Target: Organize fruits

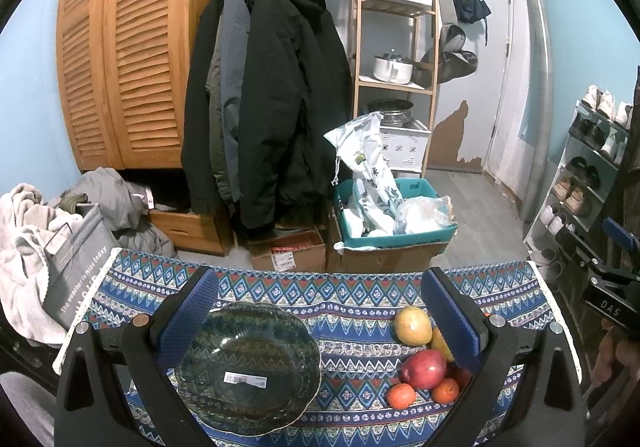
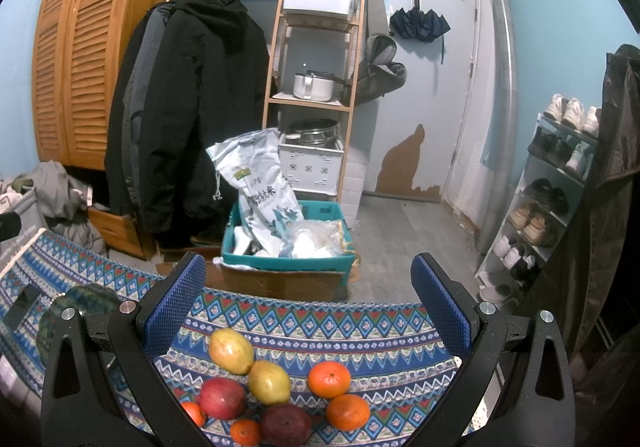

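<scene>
A dark glass plate (image 1: 248, 367) with a white sticker lies on the patterned tablecloth (image 1: 352, 295). My left gripper (image 1: 320, 311) is open and empty, its left finger over the plate's rim. Several fruits lie to the right: a yellow mango (image 1: 413, 325), a red mango (image 1: 424, 368) and small oranges (image 1: 401, 395). In the right wrist view my right gripper (image 2: 308, 307) is open and empty above the fruit pile: yellow mangoes (image 2: 231, 351), a red mango (image 2: 222, 397), a dark red fruit (image 2: 286, 425) and oranges (image 2: 329, 379). The plate (image 2: 86, 301) shows at the left.
The table's far edge faces cardboard boxes and a teal bin (image 1: 394, 225) with bags. Hanging coats (image 1: 268, 103), a wooden wardrobe (image 1: 120, 59) and a shelf with pots (image 1: 394, 47) stand behind. A shoe rack (image 2: 552, 187) is at the right.
</scene>
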A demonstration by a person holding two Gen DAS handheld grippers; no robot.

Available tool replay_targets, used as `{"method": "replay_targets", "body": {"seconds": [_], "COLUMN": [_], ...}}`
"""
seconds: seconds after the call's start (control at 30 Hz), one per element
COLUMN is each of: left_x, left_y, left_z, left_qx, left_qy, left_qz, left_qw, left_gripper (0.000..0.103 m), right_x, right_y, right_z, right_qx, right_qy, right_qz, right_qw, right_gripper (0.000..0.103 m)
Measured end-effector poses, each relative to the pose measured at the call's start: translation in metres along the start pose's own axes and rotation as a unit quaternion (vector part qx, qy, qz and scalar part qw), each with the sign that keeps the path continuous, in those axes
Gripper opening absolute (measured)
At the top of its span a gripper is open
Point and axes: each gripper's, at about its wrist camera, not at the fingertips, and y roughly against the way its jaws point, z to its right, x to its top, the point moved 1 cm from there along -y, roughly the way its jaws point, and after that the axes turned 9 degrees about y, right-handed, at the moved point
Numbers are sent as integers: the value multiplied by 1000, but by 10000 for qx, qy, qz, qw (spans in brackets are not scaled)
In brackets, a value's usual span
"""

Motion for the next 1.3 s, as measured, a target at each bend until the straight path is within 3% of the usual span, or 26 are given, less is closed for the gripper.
{"method": "replay_targets", "body": {"seconds": [0.77, 1.07, 1.3], "left_x": [-8, -31, -57], "left_y": [-7, -36, -65], "left_z": [4, 21, 31], "left_qx": [-54, -89, -61], "left_qy": [-8, -294, -504], "left_qz": [-95, -599, -1106], "left_qw": [9999, 9977, 9926], "left_gripper": [102, 102, 102], "right_x": [-6, -18, -39], "right_y": [-3, -15, -31], "right_z": [13, 18, 24], "right_qx": [-109, -197, -143], "right_qy": [-9, -18, -86], "right_qz": [-154, -474, -986], "right_qw": [9998, 9987, 9950], "right_gripper": [100, 100, 100]}}
